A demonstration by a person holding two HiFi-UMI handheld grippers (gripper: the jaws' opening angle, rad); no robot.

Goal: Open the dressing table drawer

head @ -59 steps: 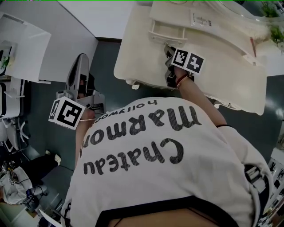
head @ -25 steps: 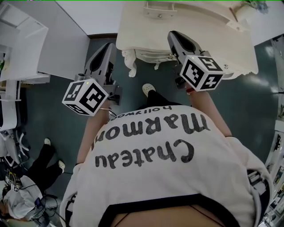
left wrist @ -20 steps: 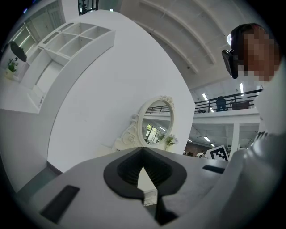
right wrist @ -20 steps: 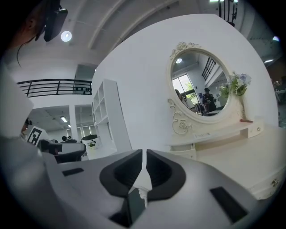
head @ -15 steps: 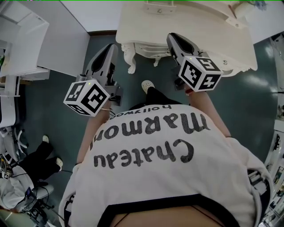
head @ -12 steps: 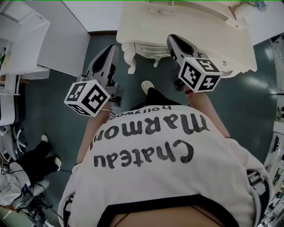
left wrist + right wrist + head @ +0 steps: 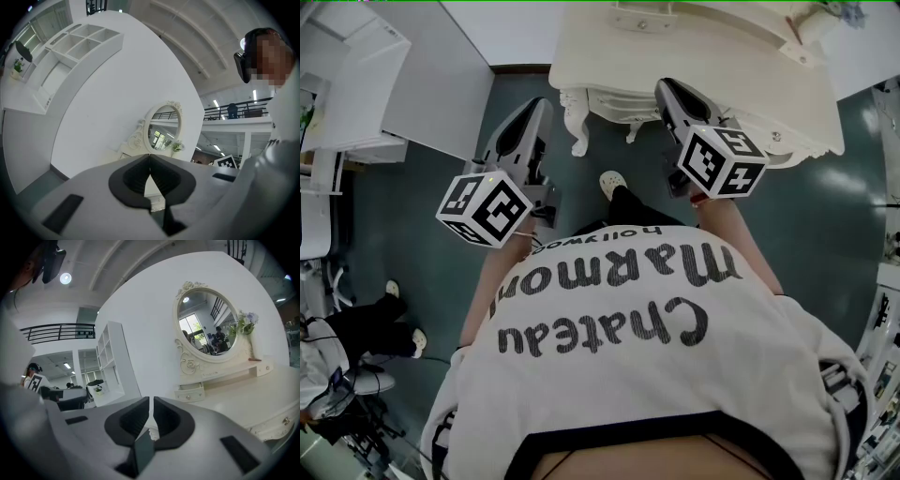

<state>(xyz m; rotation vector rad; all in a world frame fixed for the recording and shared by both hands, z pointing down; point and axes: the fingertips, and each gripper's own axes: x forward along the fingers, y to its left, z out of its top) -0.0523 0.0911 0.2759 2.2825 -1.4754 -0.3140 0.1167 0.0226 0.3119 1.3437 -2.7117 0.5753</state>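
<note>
The cream dressing table (image 7: 750, 84) stands at the top of the head view. Its small top drawer (image 7: 642, 19) sticks out a little, knob showing. In the right gripper view that drawer (image 7: 190, 393) sits under the oval mirror (image 7: 208, 326). My right gripper (image 7: 664, 86) hovers over the table's front edge, well short of the drawer, jaws shut on nothing (image 7: 151, 411). My left gripper (image 7: 542, 105) hangs over the floor left of the table, beside its carved leg (image 7: 575, 127). Its jaws meet, empty (image 7: 150, 164).
A white shelf unit (image 7: 356, 94) and a white wall panel (image 7: 441, 75) stand to the left. Another person (image 7: 347, 328) sits low at the left edge. My shoe (image 7: 612, 181) is on the teal floor under the table front. A flower vase (image 7: 246, 329) stands by the mirror.
Earlier the right gripper was at the small top drawer; since then I have backed away and both grippers came level in front of the table. They barely shifted in the last half second.
</note>
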